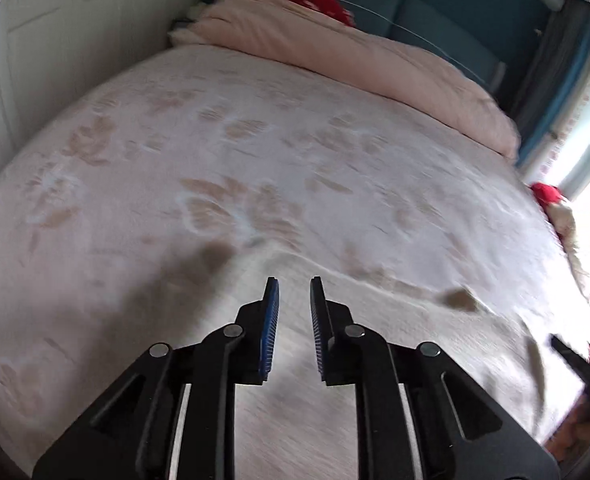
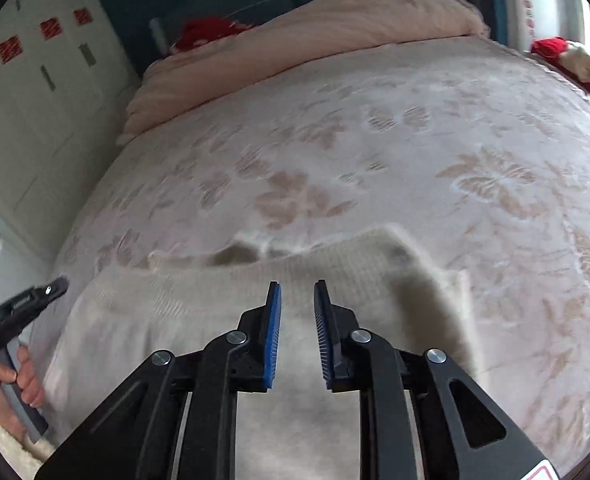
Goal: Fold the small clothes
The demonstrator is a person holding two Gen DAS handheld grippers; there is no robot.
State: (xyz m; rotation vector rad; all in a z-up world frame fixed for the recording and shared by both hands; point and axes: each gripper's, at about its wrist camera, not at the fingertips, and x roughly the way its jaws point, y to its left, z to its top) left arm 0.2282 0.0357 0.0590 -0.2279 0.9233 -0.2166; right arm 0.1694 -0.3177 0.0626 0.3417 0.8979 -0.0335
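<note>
A cream knitted garment [image 2: 223, 304] lies spread flat on the bed's near part; it also shows in the left wrist view [image 1: 375, 320]. My right gripper [image 2: 297, 286] is open and empty, hovering above the garment's middle. My left gripper [image 1: 294, 282] is open and empty above the garment's left part. The left gripper also shows in the right wrist view [image 2: 51, 286] at the far left, held by a hand beside the garment's left edge. The right gripper shows blurred at the right edge of the left wrist view [image 1: 575, 360].
The bed has a pale floral cover [image 2: 435, 168]. A folded pink duvet [image 2: 295, 36] lies along its far end, with a red item [image 2: 203, 30] behind it. A white wardrobe [image 2: 35, 100] stands to the left. A red and cream item [image 2: 567, 56] lies at the bed's right edge.
</note>
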